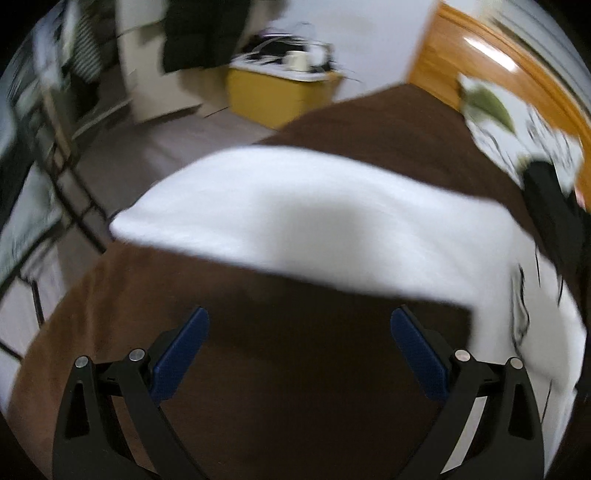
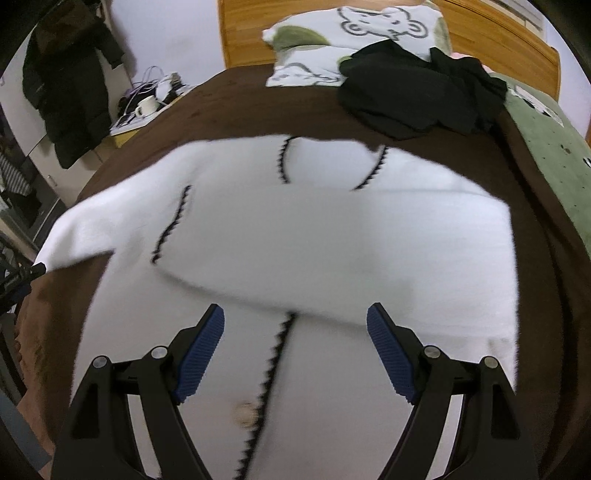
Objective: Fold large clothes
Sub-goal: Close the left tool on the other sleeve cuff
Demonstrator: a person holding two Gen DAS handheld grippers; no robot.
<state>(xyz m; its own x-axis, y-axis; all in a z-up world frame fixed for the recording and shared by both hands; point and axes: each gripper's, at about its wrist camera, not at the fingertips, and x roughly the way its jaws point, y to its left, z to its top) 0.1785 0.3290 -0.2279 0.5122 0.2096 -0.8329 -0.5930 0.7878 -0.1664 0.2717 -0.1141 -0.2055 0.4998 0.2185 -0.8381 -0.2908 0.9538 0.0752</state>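
Note:
A white fleece cardigan (image 2: 332, 240) with black zigzag trim and a round button (image 2: 245, 412) lies spread on the brown blanket (image 2: 258, 107). One sleeve (image 2: 85, 229) stretches out to the left. My right gripper (image 2: 295, 325) hangs open above the cardigan's front, nothing between its blue pads. In the left wrist view the same sleeve (image 1: 295, 218) lies across the brown blanket (image 1: 288, 369). My left gripper (image 1: 300, 325) stands open over bare blanket, just short of the sleeve's near edge.
A crumpled black garment (image 2: 421, 96) and a printed white pillow (image 2: 351, 40) lie by the wooden headboard (image 2: 243, 33). A green cover (image 2: 546, 147) borders the right side. A yellow bedside cabinet (image 1: 273, 96) with a mug and cables stands beyond the bed's edge.

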